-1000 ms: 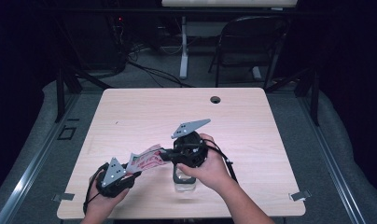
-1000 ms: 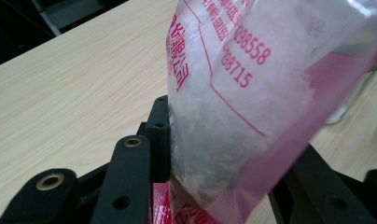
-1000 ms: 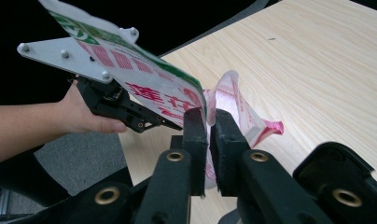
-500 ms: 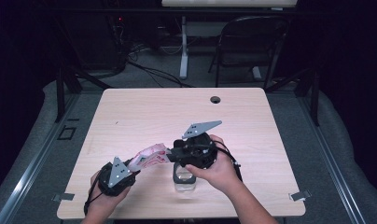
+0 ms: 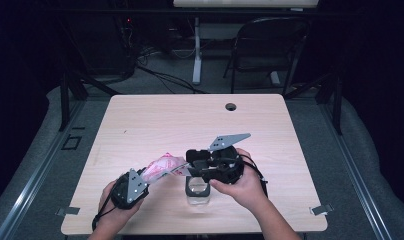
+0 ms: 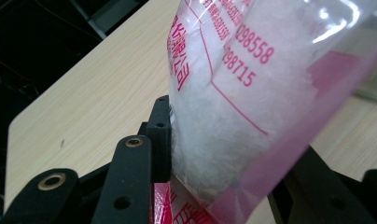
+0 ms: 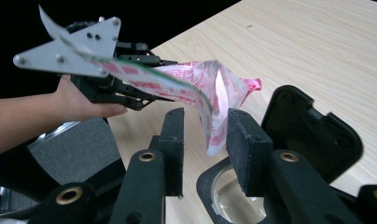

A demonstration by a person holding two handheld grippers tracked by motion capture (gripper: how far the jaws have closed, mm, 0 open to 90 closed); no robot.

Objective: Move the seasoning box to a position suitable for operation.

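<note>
Left gripper [image 5: 132, 186] fingers clamped on clear pink-printed plastic bag of white granules [image 6: 252, 93]. Bag's long axis runs to right gripper [image 7: 205, 135]; its fingers apart, straddling the bag's corner above open black-lidded glass jar [image 5: 197, 191] on tabletop [image 5: 155, 120].

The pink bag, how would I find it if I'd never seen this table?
Look at the near edge of the wooden table, between the two hands. The bag hangs between the left gripper and right gripper: clear plastic, pink print, white stuff inside.
</note>
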